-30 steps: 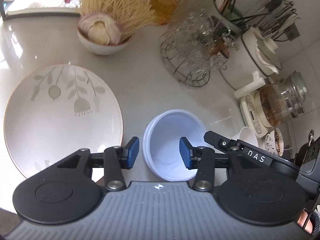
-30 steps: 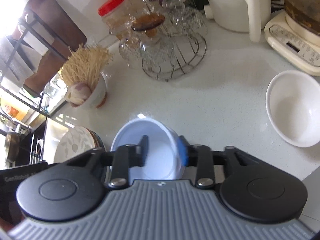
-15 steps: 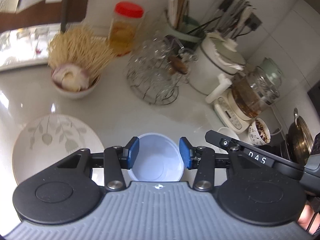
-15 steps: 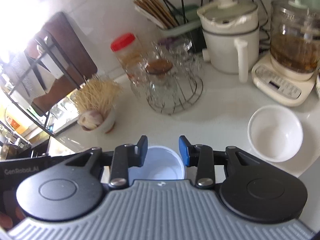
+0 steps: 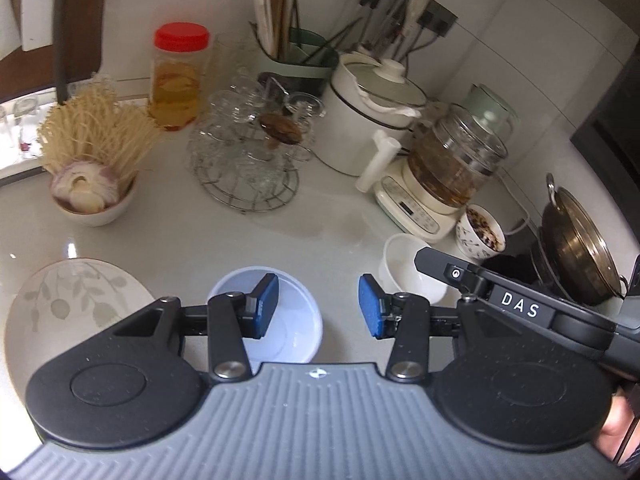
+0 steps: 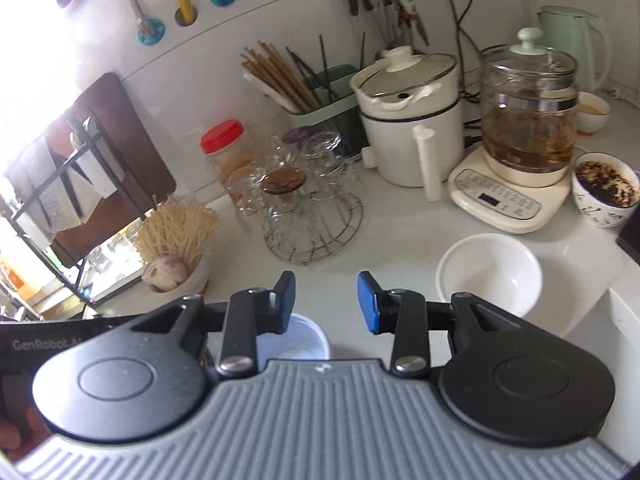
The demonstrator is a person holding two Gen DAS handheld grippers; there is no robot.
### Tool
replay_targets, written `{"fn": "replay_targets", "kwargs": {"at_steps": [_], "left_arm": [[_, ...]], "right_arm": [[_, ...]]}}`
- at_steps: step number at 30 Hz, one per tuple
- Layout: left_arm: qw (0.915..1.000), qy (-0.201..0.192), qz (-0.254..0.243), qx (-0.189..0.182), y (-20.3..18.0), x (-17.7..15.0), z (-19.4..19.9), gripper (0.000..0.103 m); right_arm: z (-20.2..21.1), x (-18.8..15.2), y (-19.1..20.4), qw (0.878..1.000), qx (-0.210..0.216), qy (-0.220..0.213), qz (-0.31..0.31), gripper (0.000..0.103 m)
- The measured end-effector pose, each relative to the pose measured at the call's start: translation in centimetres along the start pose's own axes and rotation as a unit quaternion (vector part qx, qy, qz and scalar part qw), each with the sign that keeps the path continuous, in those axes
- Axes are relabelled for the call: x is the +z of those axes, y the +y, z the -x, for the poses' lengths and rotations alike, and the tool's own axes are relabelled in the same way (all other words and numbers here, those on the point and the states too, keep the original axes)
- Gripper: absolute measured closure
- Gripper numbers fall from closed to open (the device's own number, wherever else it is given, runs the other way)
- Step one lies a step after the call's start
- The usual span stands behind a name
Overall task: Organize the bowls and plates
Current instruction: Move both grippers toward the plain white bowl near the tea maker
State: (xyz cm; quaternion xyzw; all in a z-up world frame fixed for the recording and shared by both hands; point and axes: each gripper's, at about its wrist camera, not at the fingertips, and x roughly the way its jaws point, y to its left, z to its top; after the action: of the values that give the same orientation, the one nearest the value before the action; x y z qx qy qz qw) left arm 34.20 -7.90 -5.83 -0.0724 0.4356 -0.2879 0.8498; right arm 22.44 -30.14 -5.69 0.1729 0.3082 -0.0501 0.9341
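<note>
Little of the sorting appears done: the crockery is seen spread singly over the table, nothing stacked. The leaf-patterned plate lies at nine o'clock of the left wrist view, flat and bare. Just beside it, toward the centre, the pale blue bowl stands upright and empty on the table. The white bowl sits at three o'clock in the right wrist view, well apart from the blue one and near the kettle base. Judged from this, the bowls remain to be nested and the plate to be placed.

The left gripper hovers above the blue bowl with jaws spread; one jaw is seen over the bowl's hollow, the other beyond its rim, and nothing is pinched. The right gripper is likewise held with jaws spread and empty, the blue bowl partly hidden beneath it.

Toward twelve o'clock the way is crowded: a white pot, a glass kettle, a wire rack of glasses, a red-lidded jar and a bowl of noodles and garlic. A speckled cup stands just behind the white bowl and could be knocked.
</note>
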Motion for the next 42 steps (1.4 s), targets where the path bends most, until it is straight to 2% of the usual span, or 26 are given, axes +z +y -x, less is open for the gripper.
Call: {"fn": "replay_targets", "kwargs": {"at_steps": [8, 11, 18, 28, 35, 42], "left_arm": [[0.9993, 0.012, -0.022, -0.027, -2.2, -0.7, -1.0, 0.053], [0.998, 0.021, -0.046, -0.039, -3.4, -1.1, -1.5, 0.053], [0.9959, 0.036, -0.061, -0.056, -5.0, -0.5, -3.6, 0.053], [0.9903, 0.087, -0.072, -0.081, -7.6, 0.3, -8.6, 0.053], [0.9903, 0.082, -0.081, -0.077, -9.2, 2.7, -12.1, 0.053], [0.9876, 0.107, -0.072, -0.089, -10.0, 4.5, -16.5, 0.051]], "right_arm": [[2.0, -0.8, -1.9, 0.999, -0.028, -0.016, -0.019, 0.065], [3.0, -0.9, -2.4, 0.998, -0.045, -0.03, -0.019, 0.065], [3.9, -1.2, -4.6, 0.996, -0.078, -0.03, -0.042, 0.065], [3.4, -1.6, -8.6, 0.989, -0.118, -0.013, -0.089, 0.065], [1.9, -0.2, -12.0, 0.984, -0.132, -0.01, -0.119, 0.065], [-1.1, 1.5, -14.6, 0.983, -0.128, 0.01, -0.13, 0.065]]}}
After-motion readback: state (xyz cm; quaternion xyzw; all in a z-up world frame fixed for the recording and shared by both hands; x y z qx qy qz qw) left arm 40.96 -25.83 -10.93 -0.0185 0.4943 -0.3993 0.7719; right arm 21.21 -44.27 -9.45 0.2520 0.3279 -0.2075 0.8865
